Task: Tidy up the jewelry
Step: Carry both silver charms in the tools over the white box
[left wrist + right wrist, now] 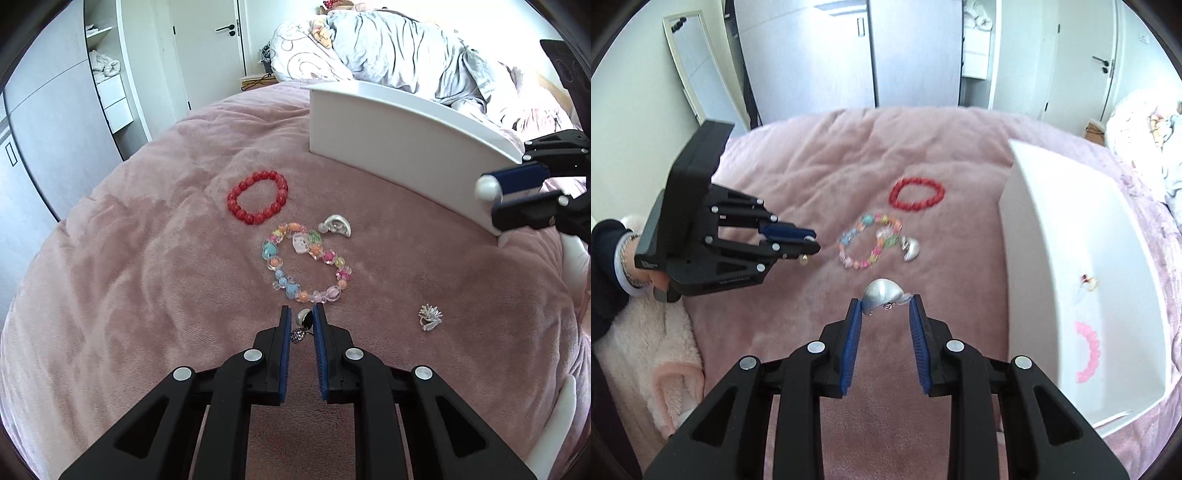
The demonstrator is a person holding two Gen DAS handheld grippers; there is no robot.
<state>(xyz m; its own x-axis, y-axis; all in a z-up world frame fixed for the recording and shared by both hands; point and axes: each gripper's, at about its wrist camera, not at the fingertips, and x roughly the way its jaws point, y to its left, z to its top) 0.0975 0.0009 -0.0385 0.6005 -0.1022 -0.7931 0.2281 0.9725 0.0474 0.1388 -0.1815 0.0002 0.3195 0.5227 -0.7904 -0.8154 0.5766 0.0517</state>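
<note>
On the pink blanket lie a red bead bracelet (258,202), a multicolour charm bracelet (306,265), a silver shell earring (337,226) and a small silver brooch (430,318). My left gripper (303,318) is shut on a small earring (303,320) with a dark sparkly bead hanging below. My right gripper (884,304) is shut on a second silver shell earring (881,291), held above the blanket beside the white box (1071,236). The box holds a pink bead bracelet (1087,350) and a small gold piece (1089,282).
The white box also shows in the left wrist view (399,136), behind the jewelry. A crumpled grey duvet (399,48) lies beyond it. A fluffy pink garment (653,350) sits at the bed edge. Wardrobes (849,51) and a mirror (690,62) stand past the bed.
</note>
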